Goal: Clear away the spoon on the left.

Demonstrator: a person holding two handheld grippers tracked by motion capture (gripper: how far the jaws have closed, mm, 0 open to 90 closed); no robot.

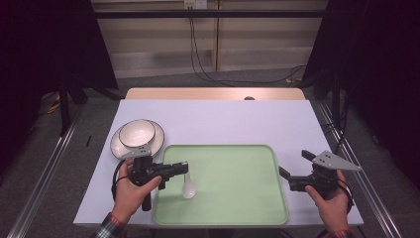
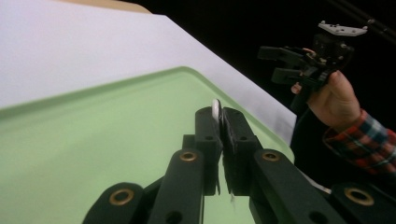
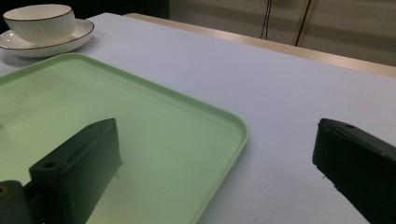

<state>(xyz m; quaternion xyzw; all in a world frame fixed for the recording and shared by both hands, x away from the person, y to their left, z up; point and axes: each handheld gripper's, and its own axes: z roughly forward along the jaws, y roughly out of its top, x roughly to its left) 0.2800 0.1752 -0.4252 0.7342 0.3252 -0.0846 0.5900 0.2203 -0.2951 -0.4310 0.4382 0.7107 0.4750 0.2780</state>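
Observation:
A white spoon [image 1: 188,187] hangs by its handle from my left gripper [image 1: 184,166], bowl end down over the left part of the pale green tray [image 1: 233,188]. Whether the spoon touches the tray I cannot tell. In the left gripper view the jaws of this gripper [image 2: 221,116] are shut on the thin white handle [image 2: 215,109]. My right gripper [image 1: 293,161] is held off the tray's right edge, open, with nothing between its jaws. The right gripper view has its gripper [image 3: 219,140] spread wide over the tray's far right corner [image 3: 233,128].
A white bowl [image 1: 137,133] with a dark rim sits on a white plate [image 1: 157,141] just beyond the tray's far left corner; both appear in the right gripper view, bowl [image 3: 39,21] on plate [image 3: 77,35]. The white table [image 1: 223,119] runs bare behind the tray.

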